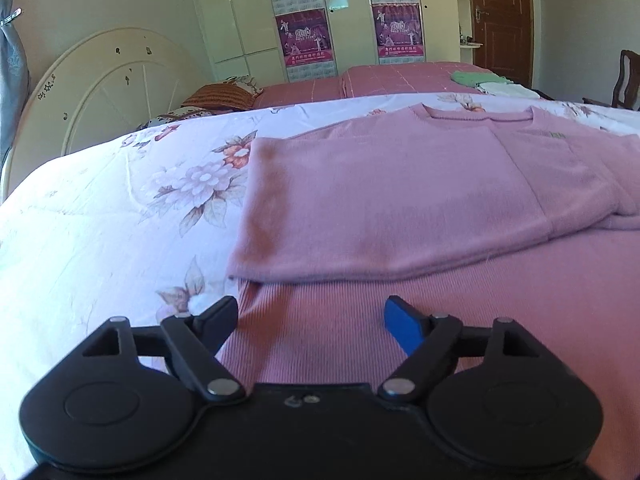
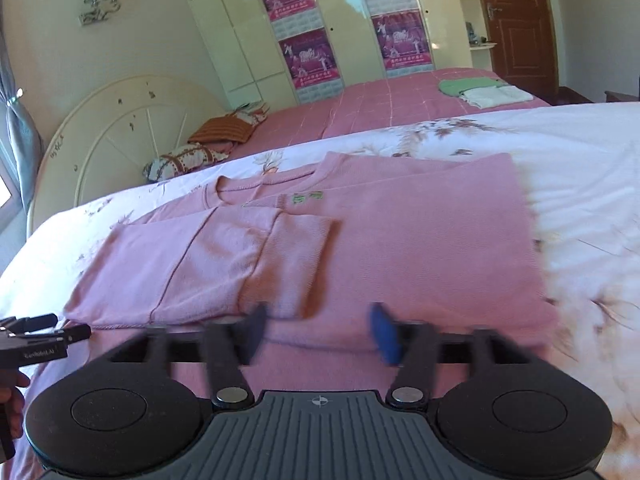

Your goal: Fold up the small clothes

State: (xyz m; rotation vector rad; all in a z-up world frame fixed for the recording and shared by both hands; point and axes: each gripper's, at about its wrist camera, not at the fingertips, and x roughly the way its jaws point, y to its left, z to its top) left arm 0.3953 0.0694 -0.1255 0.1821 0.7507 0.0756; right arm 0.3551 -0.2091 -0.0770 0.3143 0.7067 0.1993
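Here the pink knit sweater [image 1: 400,200] lies lengthwise up-frame, hem just beneath both claws: left claw [image 1: 312,320] and right claw [image 2: 316,330] apart, empty, equally near.

The right claw [image 2: 318,330] hangs wide apart over the pink sweater [image 2: 400,240], gripping nothing.

A white floral bedsheet [image 1: 120,208] is spread across the near bed, backed by a cream arched headboard [image 2: 120,128]. Beyond, patterned pillows [image 2: 188,158] and folded green and white cloths [image 2: 480,90] are seen on a pink checked bedspread [image 2: 380,108], before a poster-covered wardrobe [image 1: 304,36] and brown door [image 2: 516,20].
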